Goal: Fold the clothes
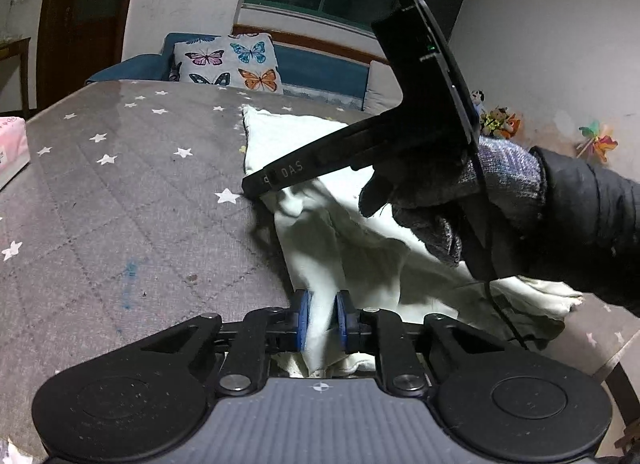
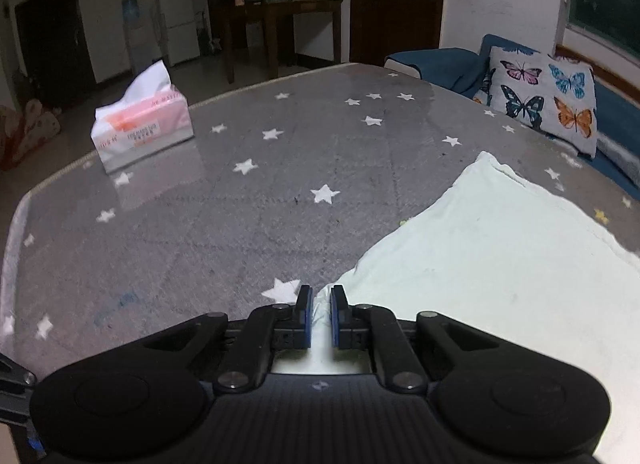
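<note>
A pale white garment (image 1: 320,232) lies crumpled on the grey star-print table (image 1: 120,192). My left gripper (image 1: 322,318) is shut on a bunched fold of it at the near edge, the cloth pinched between the blue pads (image 1: 303,320). The right gripper (image 1: 256,188), held by a gloved hand (image 1: 440,200), reaches over the cloth with its tip at the garment's left edge. In the right wrist view the garment (image 2: 500,256) spreads to the right, and my right gripper (image 2: 320,314) is shut on its left edge, white cloth showing between the pads (image 2: 336,316).
A pink tissue pack (image 2: 142,124) stands at the table's far left, also visible as the tissue pack (image 1: 12,148). A blue sofa (image 1: 320,72) with a butterfly cushion (image 1: 228,60) borders the far side. A dark wooden table (image 2: 288,20) stands beyond.
</note>
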